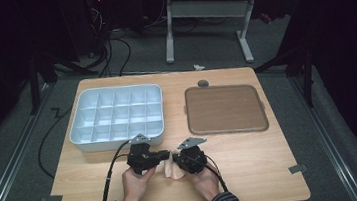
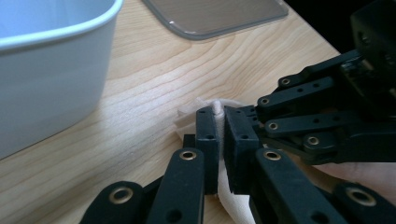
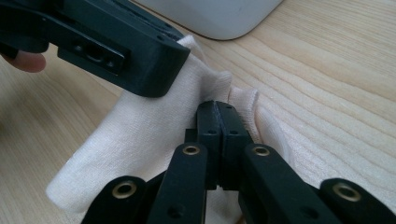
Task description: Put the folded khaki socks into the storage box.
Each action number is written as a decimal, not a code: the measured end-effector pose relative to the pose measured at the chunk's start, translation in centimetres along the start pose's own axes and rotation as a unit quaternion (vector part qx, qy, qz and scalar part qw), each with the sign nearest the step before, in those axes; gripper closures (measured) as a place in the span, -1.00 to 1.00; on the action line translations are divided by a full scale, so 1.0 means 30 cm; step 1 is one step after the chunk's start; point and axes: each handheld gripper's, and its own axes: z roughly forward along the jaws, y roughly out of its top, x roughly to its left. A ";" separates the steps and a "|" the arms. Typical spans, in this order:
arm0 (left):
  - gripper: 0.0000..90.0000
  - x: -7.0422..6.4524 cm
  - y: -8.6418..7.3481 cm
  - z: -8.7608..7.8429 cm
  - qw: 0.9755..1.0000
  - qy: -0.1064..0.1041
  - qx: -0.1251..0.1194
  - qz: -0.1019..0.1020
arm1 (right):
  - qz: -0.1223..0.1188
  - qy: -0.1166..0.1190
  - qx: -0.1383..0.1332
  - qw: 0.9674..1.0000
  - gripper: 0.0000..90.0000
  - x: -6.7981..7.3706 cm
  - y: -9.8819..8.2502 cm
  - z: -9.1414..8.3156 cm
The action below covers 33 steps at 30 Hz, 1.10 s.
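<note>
Left hand-held gripper and right hand-held gripper are each clamped on the cream cloth, jaws nearly meeting, tips close together. Cloth lies bunched on the worktop just in front of the white compartment tray. Twin pinch likely serves to fold or spread it.

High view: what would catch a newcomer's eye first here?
Two hand-held grippers meet at the table's near edge, the left and right both shut on a small cream cloth. Behind them sit a white divided tray at left and a brown board at right.
</note>
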 end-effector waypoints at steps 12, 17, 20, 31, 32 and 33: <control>0.90 0.003 0.005 -0.018 1.000 0.025 0.005 -0.007 | -0.002 -0.029 -0.040 0.999 0.58 -0.014 -0.009 -0.090; 0.90 0.001 0.005 -0.016 1.000 0.028 0.004 -0.010 | 0.009 -0.037 -0.034 0.999 0.45 -0.035 -0.035 -0.100; 0.90 -0.001 0.005 -0.017 1.000 0.028 0.004 -0.009 | 0.020 -0.034 -0.029 0.999 0.44 -0.043 -0.051 -0.095; 0.90 -0.008 0.006 -0.022 1.000 0.031 0.006 -0.002 | 0.007 -0.026 -0.010 1.000 0.69 -0.033 -0.063 -0.062; 0.90 -0.009 0.007 -0.023 1.000 0.029 0.005 -0.003 | 0.009 -0.024 -0.010 1.000 0.70 -0.035 -0.062 -0.060; 0.90 -0.010 0.009 -0.023 1.000 0.027 0.005 -0.003 | 0.008 -0.023 -0.010 1.000 0.70 -0.037 -0.061 -0.059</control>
